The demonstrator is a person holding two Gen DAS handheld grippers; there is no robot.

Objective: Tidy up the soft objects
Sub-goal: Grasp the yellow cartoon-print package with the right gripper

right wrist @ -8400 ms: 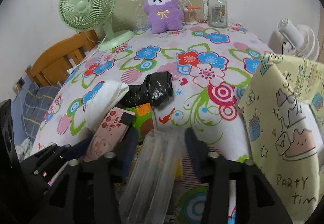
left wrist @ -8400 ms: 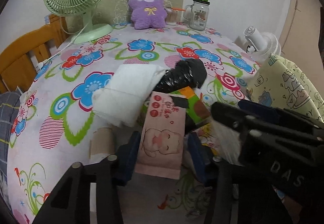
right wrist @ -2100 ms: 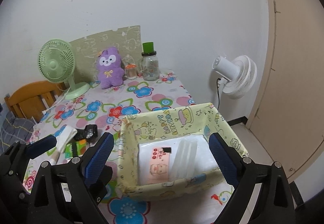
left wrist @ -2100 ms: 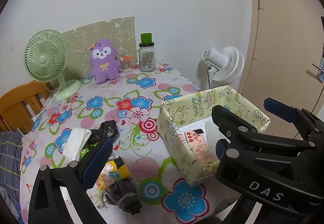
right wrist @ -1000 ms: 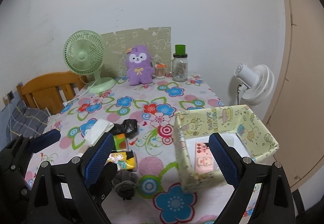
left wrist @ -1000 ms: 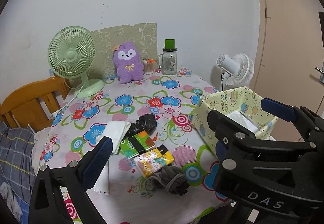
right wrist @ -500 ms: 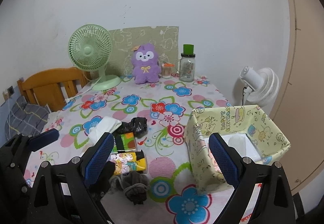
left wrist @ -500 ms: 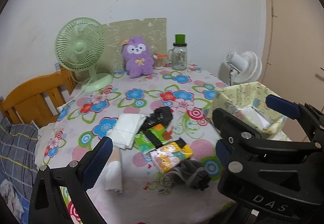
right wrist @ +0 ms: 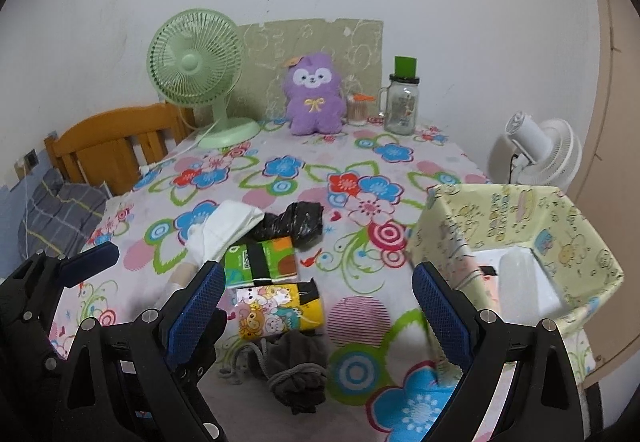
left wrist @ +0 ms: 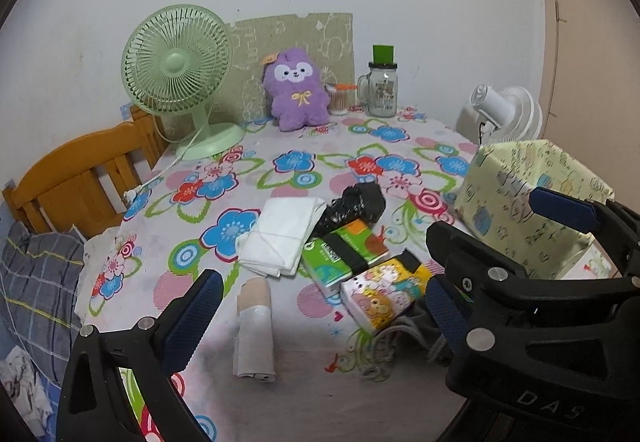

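Soft stuff – white cloth (left wrist: 282, 234), tissue packs (right wrist: 260, 262), grey sock bundle (right wrist: 296, 370) – is being left piled mid-table beside the yellow bin (right wrist: 516, 226), while both grippers (left wrist: 316, 306) (right wrist: 316, 302) are being held wide open, empty, above it.

Grey cloth bundle (left wrist: 404, 338) half behind tool.

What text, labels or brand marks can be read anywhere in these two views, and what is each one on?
"DAS": raised letters on the black body of the right gripper, seen from the left wrist view.
Green tissue pack: print on its black band too small to read.
Yellow cartoon box: lettering too blurred to read.
Glass jar: label unreadable.
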